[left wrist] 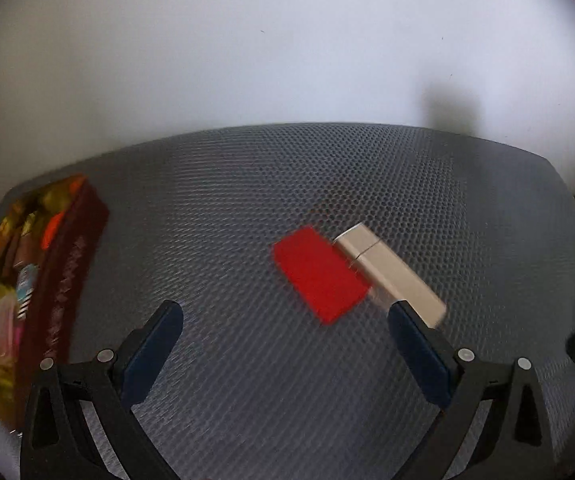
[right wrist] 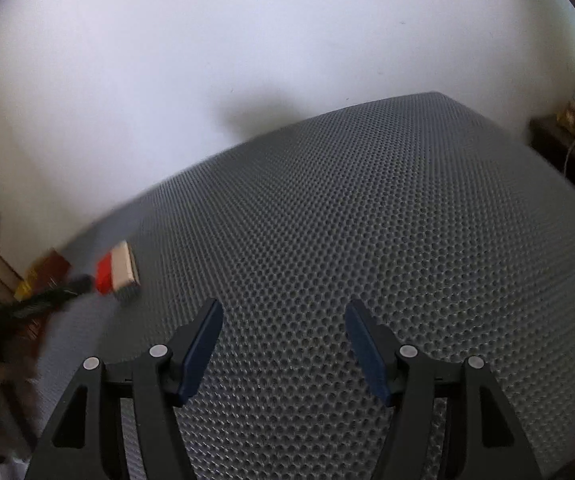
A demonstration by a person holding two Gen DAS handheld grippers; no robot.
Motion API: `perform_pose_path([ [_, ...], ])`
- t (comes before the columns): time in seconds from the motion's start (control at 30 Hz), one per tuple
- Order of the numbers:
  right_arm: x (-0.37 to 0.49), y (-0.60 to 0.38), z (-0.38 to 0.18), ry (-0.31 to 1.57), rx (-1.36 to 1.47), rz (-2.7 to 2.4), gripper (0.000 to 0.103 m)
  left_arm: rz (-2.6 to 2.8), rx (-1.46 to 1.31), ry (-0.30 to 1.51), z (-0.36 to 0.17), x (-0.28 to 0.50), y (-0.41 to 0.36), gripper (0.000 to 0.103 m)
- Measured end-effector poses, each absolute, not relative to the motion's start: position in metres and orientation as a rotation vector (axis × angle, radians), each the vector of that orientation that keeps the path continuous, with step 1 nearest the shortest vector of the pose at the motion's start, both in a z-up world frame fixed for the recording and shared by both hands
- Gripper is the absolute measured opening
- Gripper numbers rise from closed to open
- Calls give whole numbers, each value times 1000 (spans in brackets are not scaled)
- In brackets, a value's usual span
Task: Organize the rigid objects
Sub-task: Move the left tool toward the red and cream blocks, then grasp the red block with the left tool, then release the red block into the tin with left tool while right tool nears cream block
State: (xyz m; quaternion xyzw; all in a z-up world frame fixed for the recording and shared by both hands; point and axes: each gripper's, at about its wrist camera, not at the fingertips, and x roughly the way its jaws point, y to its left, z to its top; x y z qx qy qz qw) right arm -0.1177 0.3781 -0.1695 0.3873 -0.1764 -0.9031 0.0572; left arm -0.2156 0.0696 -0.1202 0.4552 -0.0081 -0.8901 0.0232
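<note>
In the left wrist view, the left gripper [left wrist: 287, 320] hangs above a grey honeycomb-textured mat [left wrist: 247, 200] that covers the worktop, its jaws spread wide with nothing between them. Just beyond the fingers a red rectangular block [left wrist: 319, 276] lies flat on the mat, set at a slant. A beige rectangular block [left wrist: 387, 270] lies along its right side, touching it or very nearly so; a seam crosses this block towards its far end. The near end of the beige block sits right behind the tip of the gripper's right finger [left wrist: 419, 352], and whether the two touch cannot be told. At the left edge of the mat stands a dark red box [left wrist: 67, 280] filled with small colourful items, too blurred to name. A white wall [left wrist: 287, 40] rises behind the worktop.

In the right wrist view, the right gripper [right wrist: 285, 334] is likewise held open and empty over a bare stretch of the mat [right wrist: 367, 220]. The red block [right wrist: 104, 274] and beige block [right wrist: 123, 267] show far to the left, side by side, well apart from this gripper. The left gripper [right wrist: 75, 285] appears next to them as a dark blur.
</note>
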Motion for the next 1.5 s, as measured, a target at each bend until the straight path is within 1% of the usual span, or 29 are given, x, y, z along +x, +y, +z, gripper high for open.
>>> perform_pose_path([
  [0.07, -118, 382, -173, -592, 1180, -2711, 66, -2740, 1404, -11, -123, -227, 78, 102],
  [0.17, -118, 386, -173, -640, 1155, -2682, 66, -2706, 1400, 97, -124, -236, 72, 100],
  [0.23, -116, 392, -174, -677, 1137, -2669, 66, -2680, 1396, 133, -118, -232, 64, 90],
  [0.27, -116, 394, -175, -702, 1128, -2658, 66, -2685, 1339, 176, -111, -219, 54, 90],
  [0.3, -114, 397, -175, -718, 1122, -2651, 66, -2682, 1291, 180, -107, -210, 47, 90],
  [0.43, -113, 397, -175, -727, 1117, -2642, 66, -2685, 1409, 126, -115, -206, 56, 88],
  [0.47, -113, 398, -175, -734, 1114, -2639, 66, -2693, 1381, 71, -114, -205, 66, 89],
  [0.53, -112, 400, -176, -750, 1107, -2634, 66, -2691, 1395, 42, -117, -211, 80, 92],
  [0.63, -113, 400, -178, -752, 1108, -2635, 66, -2653, 1377, 79, -120, -232, 91, 91],
  [0.73, -113, 400, -179, -762, 1104, -2631, 66, -2602, 1382, 177, -118, -224, 74, 90],
  [0.83, -109, 410, -175, -759, 1104, -2632, 66, -2595, 1386, 205, -125, -212, 60, 89],
  [0.93, -109, 409, -174, -762, 1102, -2631, 66, -2645, 1347, 128, -122, -213, 70, 89],
  [1.0, -108, 408, -173, -765, 1103, -2631, 67, -2656, 1385, 137, -125, -222, 82, 89],
  [1.07, -109, 406, -175, -760, 1105, -2632, 67, -2662, 1396, 91, -127, -229, 94, 88],
  [1.1, -109, 406, -175, -762, 1105, -2631, 67, -2628, 1424, 62, -132, -234, 97, 83],
  [1.13, -109, 406, -175, -764, 1103, -2630, 67, -2609, 1451, 102, -138, -230, 112, 82],
  [1.17, -109, 406, -175, -765, 1103, -2628, 67, -2601, 1434, 149, -137, -229, 109, 79],
  [1.2, -109, 406, -174, -765, 1103, -2628, 66, -2604, 1437, 137, -135, -228, 110, 71],
  [1.23, -110, 405, -174, -764, 1103, -2628, 67, -2630, 1436, 105, -132, -226, 113, 43],
  [1.27, -110, 404, -173, -762, 1104, -2628, 67, -2649, 1431, 68, -129, -227, 120, 26],
  [1.3, -110, 404, -174, -763, 1105, -2629, 67, -2655, 1442, 50, -127, -226, 123, 26],
  [1.37, -111, 404, -174, -764, 1103, -2625, 67, -2665, 1492, 123, -123, -220, 117, 26],
  [1.5, -112, 406, -173, -771, 1099, -2618, 67, -2726, 1440, 97, -96, -199, 112, 26],
])
